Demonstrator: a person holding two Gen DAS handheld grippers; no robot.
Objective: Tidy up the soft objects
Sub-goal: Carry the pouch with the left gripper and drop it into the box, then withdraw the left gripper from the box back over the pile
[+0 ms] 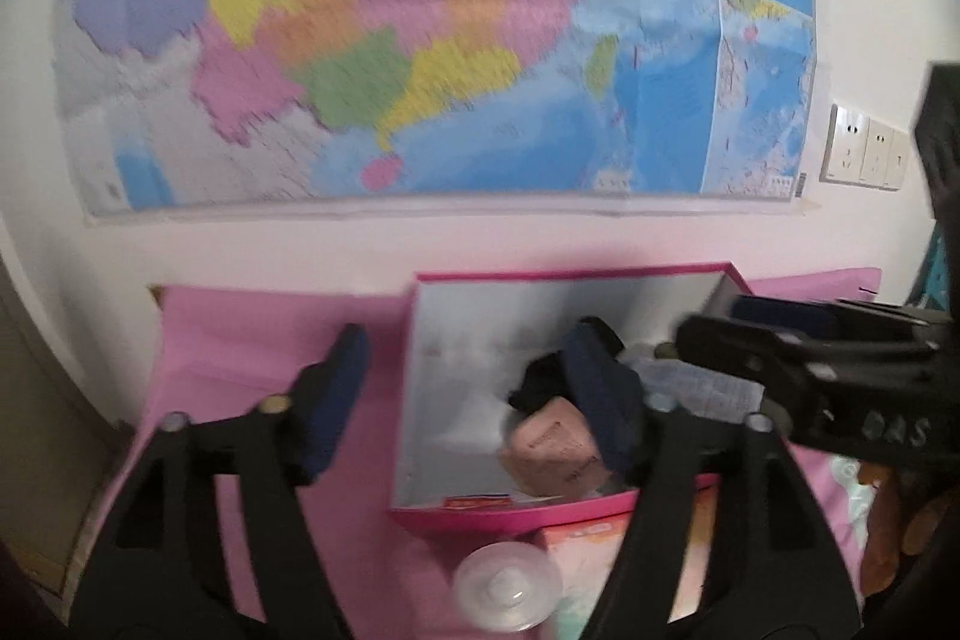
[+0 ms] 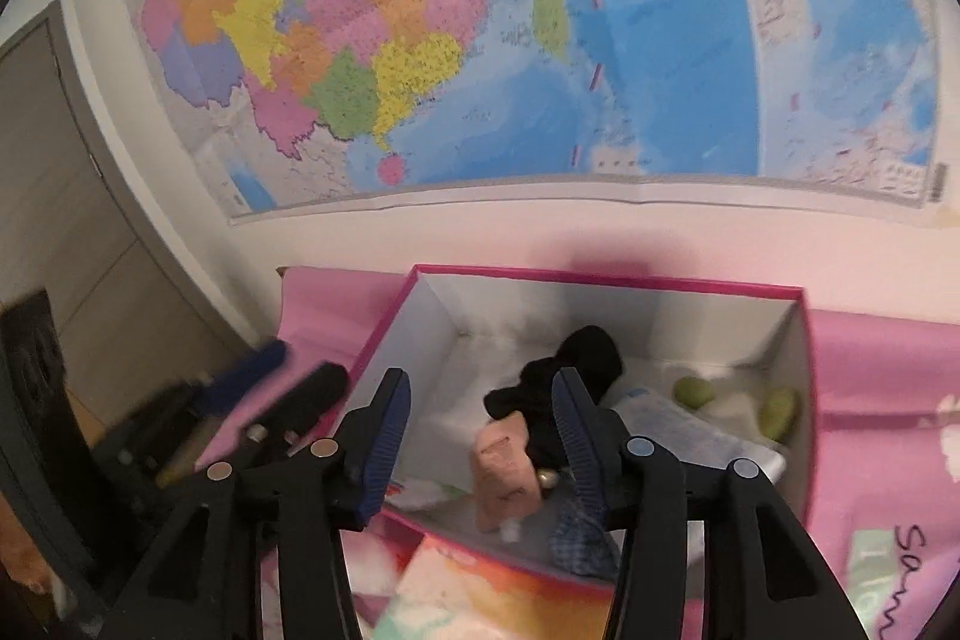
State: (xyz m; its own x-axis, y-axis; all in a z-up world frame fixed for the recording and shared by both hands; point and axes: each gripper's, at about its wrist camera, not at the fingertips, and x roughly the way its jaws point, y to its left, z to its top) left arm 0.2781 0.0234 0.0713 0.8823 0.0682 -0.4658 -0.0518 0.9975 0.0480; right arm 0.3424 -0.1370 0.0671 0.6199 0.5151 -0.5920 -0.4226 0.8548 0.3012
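Wall sockets (image 1: 864, 148) left view only, green balls (image 2: 693, 391) right view only, both hand-held grippers agape, empty.

Left gripper (image 1: 474, 400) fingers apart, right gripper (image 2: 480, 436) likewise

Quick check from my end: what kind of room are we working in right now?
Probably a home room, maybe a bedroom or study: a big coloured wall map, wall sockets, and a pink cloth under an open pink box of soft items.

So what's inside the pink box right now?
Inside the pink box: a black cloth, a peach pouch, a white packet, two green lumps and checked fabric. The grippers' fingers hide part of the floor.
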